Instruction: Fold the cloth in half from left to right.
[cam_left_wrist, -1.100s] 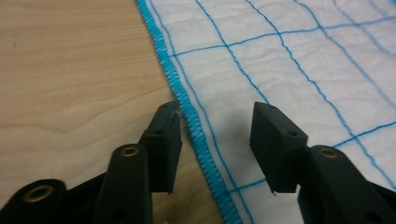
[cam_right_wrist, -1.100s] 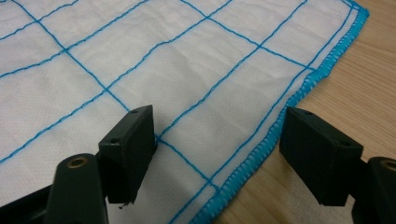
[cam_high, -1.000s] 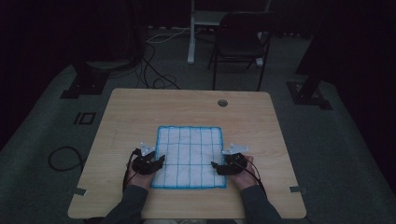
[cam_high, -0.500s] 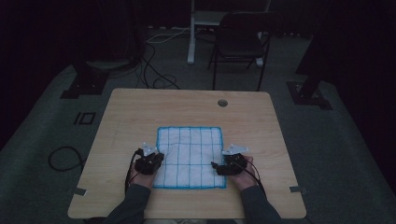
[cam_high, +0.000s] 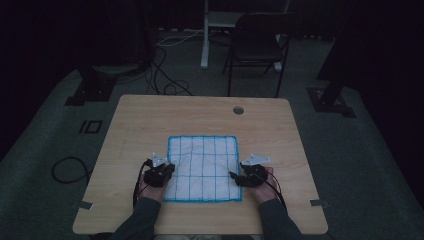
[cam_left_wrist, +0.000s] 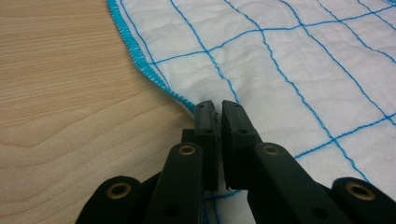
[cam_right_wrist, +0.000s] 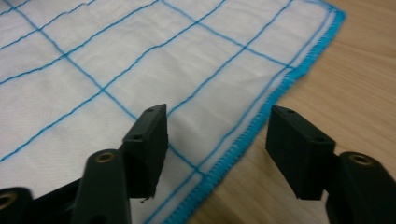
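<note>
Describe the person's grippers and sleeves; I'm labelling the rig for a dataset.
Both the left gripper and right gripper are black, each topped by a grey three-cornered plate and trailing a black cable. Their jaws are blocky black pads on arms with brass-coloured rivets. The sleeves are dark.

We found no readable text, label, brand, number or sign in any of the views.
</note>
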